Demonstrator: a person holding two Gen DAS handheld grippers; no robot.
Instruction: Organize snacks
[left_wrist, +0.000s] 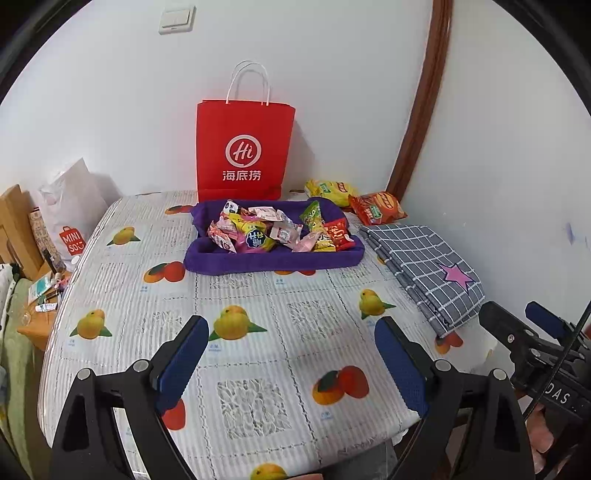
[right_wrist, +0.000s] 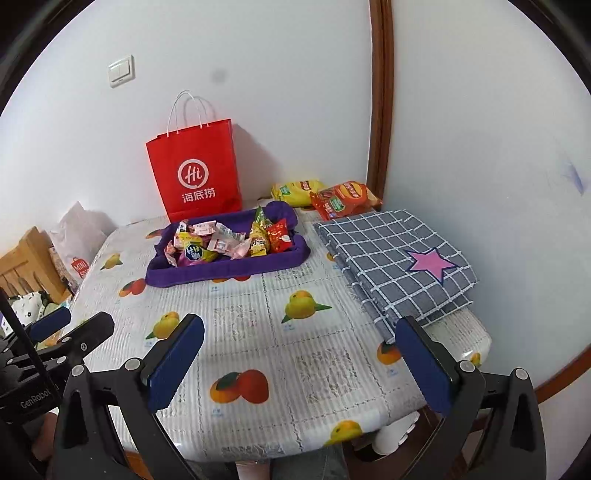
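- The left gripper (left_wrist: 291, 354) hangs over the near part of the table (left_wrist: 258, 325), jaws spread wide, nothing between them
- The right gripper (right_wrist: 301, 360) hangs beside it over the same near edge, jaws also spread wide and holding nothing
- The purple tray (left_wrist: 273, 260) sits toward the far side of the table, full of small wrapped snacks (left_wrist: 258, 230)
- A red paper bag (left_wrist: 243, 147) stands upright against the wall just behind the tray
- A yellow chip bag (left_wrist: 328, 190) and a red chip bag (left_wrist: 376, 208) lie at the far right corner, outside the tray, the red one overlapping the yellow
- A folded grey checked cloth (left_wrist: 424, 269) with a pink star lies along the right edge, just beside the tray
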